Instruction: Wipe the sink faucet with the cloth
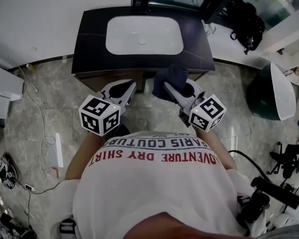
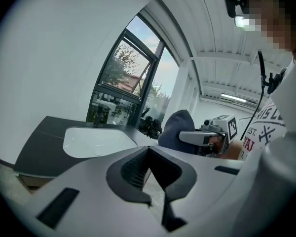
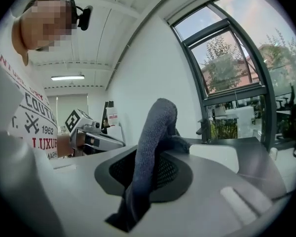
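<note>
A dark blue cloth (image 1: 170,77) hangs bunched from my right gripper (image 1: 168,87), which is shut on it in front of the vanity. In the right gripper view the cloth (image 3: 155,142) rises between the jaws of that gripper (image 3: 160,149). My left gripper (image 1: 130,85) is level with it to the left, shut, with nothing in it (image 2: 148,149). Both are short of the dark counter (image 1: 89,44) and its white basin (image 1: 144,34). The dark faucet (image 3: 204,127) stands behind the basin by the window, also visible as a small faucet (image 2: 96,115) in the left gripper view.
A black bag (image 1: 246,24) sits on the white ledge right of the vanity. A dark round tub (image 1: 266,91) stands on the floor at the right. Cables (image 1: 40,133) trail over the floor at the left. Camera gear (image 1: 261,195) lies at the lower right.
</note>
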Motion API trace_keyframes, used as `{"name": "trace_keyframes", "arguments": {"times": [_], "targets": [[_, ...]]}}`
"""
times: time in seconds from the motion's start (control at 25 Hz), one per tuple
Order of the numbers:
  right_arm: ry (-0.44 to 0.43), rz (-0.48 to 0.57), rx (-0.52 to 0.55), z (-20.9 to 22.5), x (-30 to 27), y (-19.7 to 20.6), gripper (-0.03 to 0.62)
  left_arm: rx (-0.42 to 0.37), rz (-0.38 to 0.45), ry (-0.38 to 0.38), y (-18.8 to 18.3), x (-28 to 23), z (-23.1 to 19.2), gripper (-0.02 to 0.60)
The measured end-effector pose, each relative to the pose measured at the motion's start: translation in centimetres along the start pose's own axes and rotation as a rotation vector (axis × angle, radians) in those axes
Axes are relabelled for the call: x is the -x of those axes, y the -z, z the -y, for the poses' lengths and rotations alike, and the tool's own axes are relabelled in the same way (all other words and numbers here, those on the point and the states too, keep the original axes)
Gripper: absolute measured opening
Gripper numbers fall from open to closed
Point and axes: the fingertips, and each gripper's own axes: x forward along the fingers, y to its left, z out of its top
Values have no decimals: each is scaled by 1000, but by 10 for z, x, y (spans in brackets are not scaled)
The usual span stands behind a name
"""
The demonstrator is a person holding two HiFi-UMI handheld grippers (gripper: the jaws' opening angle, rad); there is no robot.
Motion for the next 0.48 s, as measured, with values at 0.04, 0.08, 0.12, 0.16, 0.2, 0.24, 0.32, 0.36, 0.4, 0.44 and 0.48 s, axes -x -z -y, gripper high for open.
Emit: {"name": "trace_keyframes", "arguments": {"times": [0.04,0.08,0.12,0.16,0.2,0.24,0.32,0.36,0.4,0.44,0.48], "targets": [[-10,2,-3,-9,12,-1,51,2,7,-17,-1,10,14,0],[-21,2,-4,-18,23,-3,51,6,17,-35,-1,22,26,0],[-29,2,-2,-29,31,-4,51,15,28,-48,0,34,37,0],[-34,2,1,-40,39,-6,51,28,38,-54,2,46,46,0],[-38,4,2,-51,45,-8,51,40,45,-52,4,57,55,0],[-40,8,2,-63,50,-9,51,48,49,-45,7,67,63,0],[-41,16,1,-87,61,-7,51,42,43,-25,17,85,79,0],[-39,19,-1,-99,68,-4,51,30,37,-15,23,94,87,0],[-36,21,-6,-111,76,0,51,16,32,-8,31,103,95,0],[-31,24,-15,-123,84,7,51,2,26,-3,39,113,102,0],[-25,25,-26,-136,92,15,51,-7,22,0,48,123,108,0]]}}
